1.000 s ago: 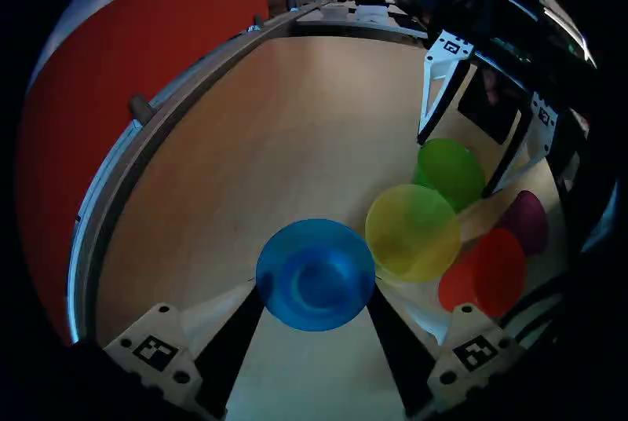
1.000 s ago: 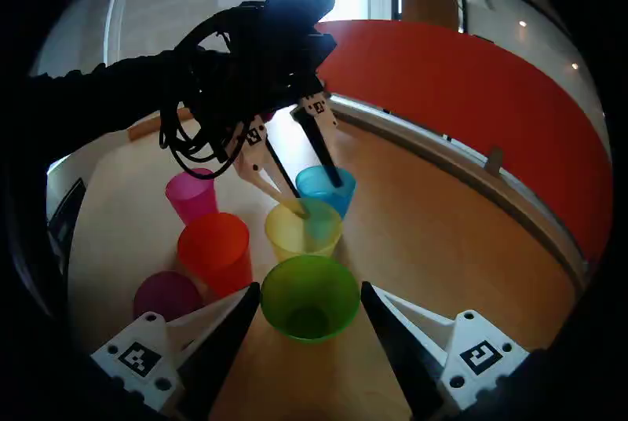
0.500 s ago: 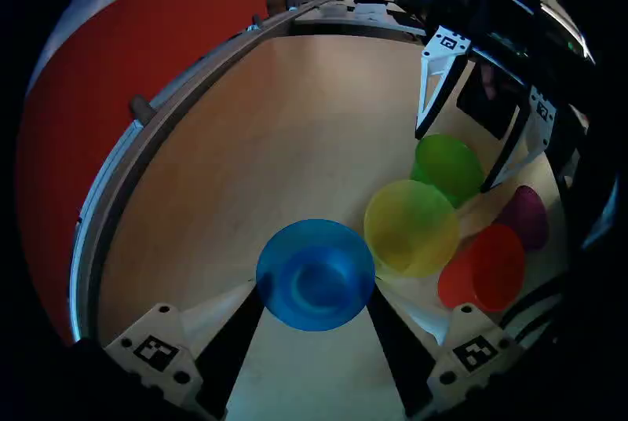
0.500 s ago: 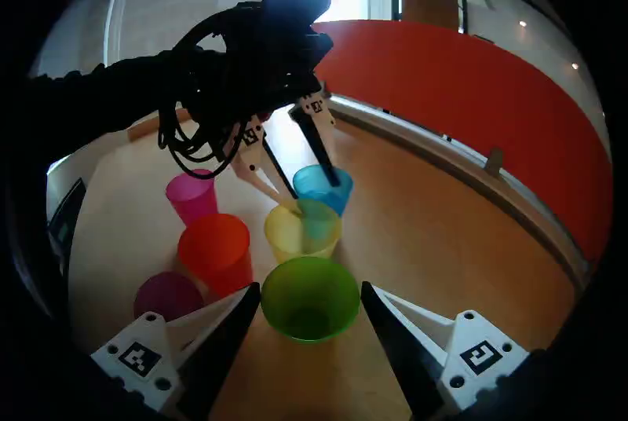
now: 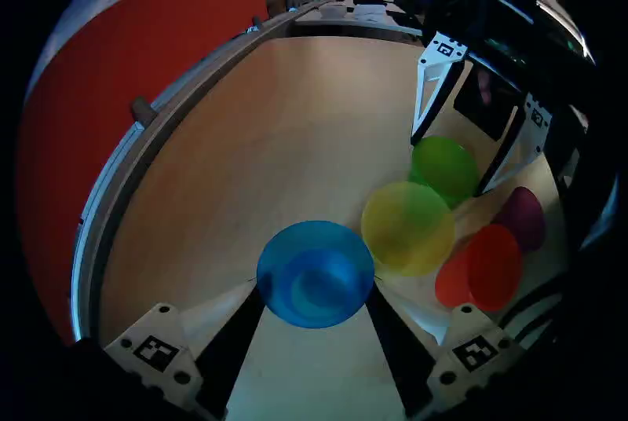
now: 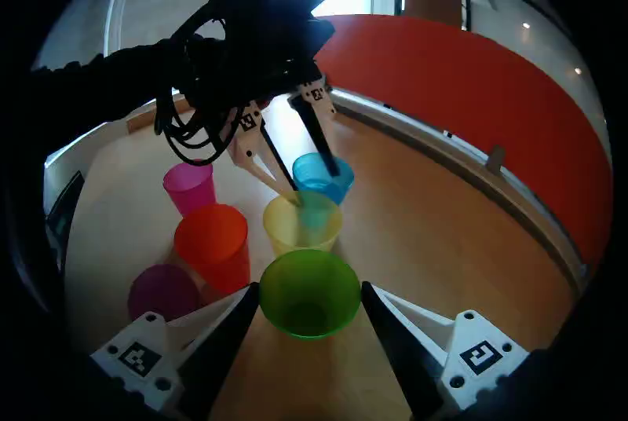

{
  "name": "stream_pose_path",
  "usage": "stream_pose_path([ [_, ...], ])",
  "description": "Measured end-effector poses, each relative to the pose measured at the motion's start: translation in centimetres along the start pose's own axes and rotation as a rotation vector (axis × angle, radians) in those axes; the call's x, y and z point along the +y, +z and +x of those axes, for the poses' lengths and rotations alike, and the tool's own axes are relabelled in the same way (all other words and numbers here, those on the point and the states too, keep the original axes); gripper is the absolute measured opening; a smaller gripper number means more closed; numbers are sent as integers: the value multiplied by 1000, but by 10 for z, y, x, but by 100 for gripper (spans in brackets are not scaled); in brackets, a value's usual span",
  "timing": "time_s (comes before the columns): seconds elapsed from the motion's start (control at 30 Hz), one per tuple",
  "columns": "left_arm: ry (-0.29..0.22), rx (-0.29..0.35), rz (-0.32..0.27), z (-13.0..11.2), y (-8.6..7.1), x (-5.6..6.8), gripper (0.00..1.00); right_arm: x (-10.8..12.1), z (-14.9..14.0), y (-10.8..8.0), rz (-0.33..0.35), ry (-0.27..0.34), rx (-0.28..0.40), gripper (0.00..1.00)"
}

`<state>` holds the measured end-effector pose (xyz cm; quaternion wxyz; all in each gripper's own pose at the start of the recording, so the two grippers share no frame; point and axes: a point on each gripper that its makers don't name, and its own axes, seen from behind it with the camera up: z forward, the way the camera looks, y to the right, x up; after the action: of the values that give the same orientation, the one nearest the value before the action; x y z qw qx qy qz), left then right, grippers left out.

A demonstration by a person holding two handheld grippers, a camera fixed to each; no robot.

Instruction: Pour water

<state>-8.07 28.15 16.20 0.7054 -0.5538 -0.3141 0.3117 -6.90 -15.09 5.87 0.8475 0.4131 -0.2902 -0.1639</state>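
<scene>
A blue cup (image 5: 315,274) sits between the fingers of my left gripper (image 5: 314,295), which is shut on it; its inside shows a lighter patch low down. In the right gripper view the same blue cup (image 6: 322,176) stands just behind a yellow cup (image 6: 302,221), with the left gripper (image 6: 314,177) reaching down from a dark-sleeved arm. My right gripper (image 6: 308,289) is shut on a green cup (image 6: 310,293) at the front of the group. The left gripper view shows that green cup (image 5: 444,168) clasped by the right gripper (image 5: 447,166), beyond the yellow cup (image 5: 408,227).
An orange cup (image 6: 212,244), a pink cup (image 6: 188,188) and a purple cup (image 6: 163,293) stand to the left of the yellow one on the wooden table (image 6: 439,248). A red partition (image 6: 487,91) with a rail runs along the table's far edge.
In the right gripper view the blue cup and left gripper have shifted slightly upward. In the left gripper view the other cups have drifted a little left. Both grips are unchanged.
</scene>
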Motion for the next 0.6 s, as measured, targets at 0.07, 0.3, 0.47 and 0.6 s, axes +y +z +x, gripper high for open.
stream_pose_path([
  [0.07, 1, 2, 3, 1, -1, -1, 85, 0, -2, 2, 1, 2, -6, 99],
  [0.3, 3, 11, 3, 3, -3, -1, 85, 2, -9, 8, 6, 12, -21, 99],
  [0.47, 7, 11, 5, 3, -4, -1, 85, 3, -13, 12, 6, 16, -29, 99],
  [0.6, 8, 14, 5, 4, -6, -1, 85, 4, -17, 16, 5, 13, -37, 99],
])
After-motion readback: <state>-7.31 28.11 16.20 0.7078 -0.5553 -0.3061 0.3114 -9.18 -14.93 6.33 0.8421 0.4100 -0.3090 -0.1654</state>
